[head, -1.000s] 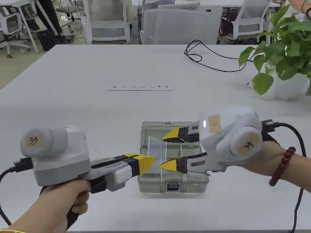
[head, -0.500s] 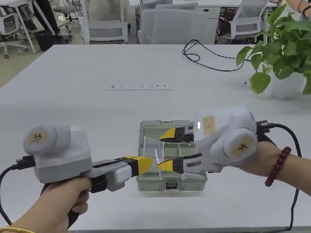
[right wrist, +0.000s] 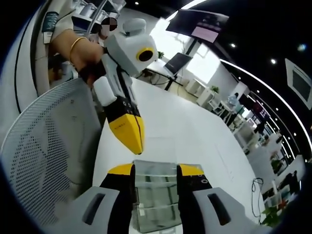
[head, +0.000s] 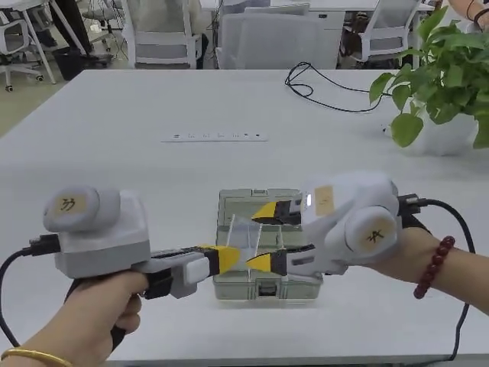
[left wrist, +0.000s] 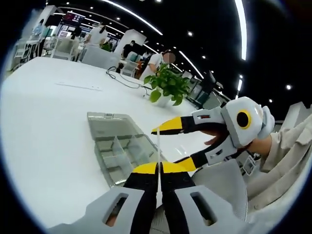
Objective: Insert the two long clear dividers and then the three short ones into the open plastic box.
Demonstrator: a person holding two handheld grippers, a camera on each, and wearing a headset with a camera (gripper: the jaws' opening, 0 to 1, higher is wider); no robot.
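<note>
Gripping item: clear divider (head: 246, 233), held by the left gripper (head: 220, 258), whose yellow-tipped fingers are pressed together on one edge of the sheet. In the left gripper view the sheet shows edge-on as a thin line rising from between those fingers.

Position of divider: upright over the left part of the plastic box (head: 237, 287), above its compartments. Whether its lower edge is seated in the box cannot be told.

Right gripper (head: 260, 238): fingers spread wide, one tip above the divider's far side and one low, just beside the left gripper's tip. The divider stands in the gap between them; contact with either finger cannot be told. In the right gripper view the box lies below, between the two spread fingers.

Plastic box: clear, lid open and lying back, near the front edge of the worktop (head: 153, 160), latch side toward the person. Clear partitions show inside it.

Hands: left hand (head: 92, 321) on the left gripper's grip; right hand (head: 416, 252) behind the right gripper, with a bead bracelet (head: 432, 267) on the wrist.

Other items on the worktop: potted plant (head: 443, 76) at the far right, black cable (head: 321, 84) coiled at the far side, socket strip (head: 214, 138) at mid-table. All are well apart from the box.
</note>
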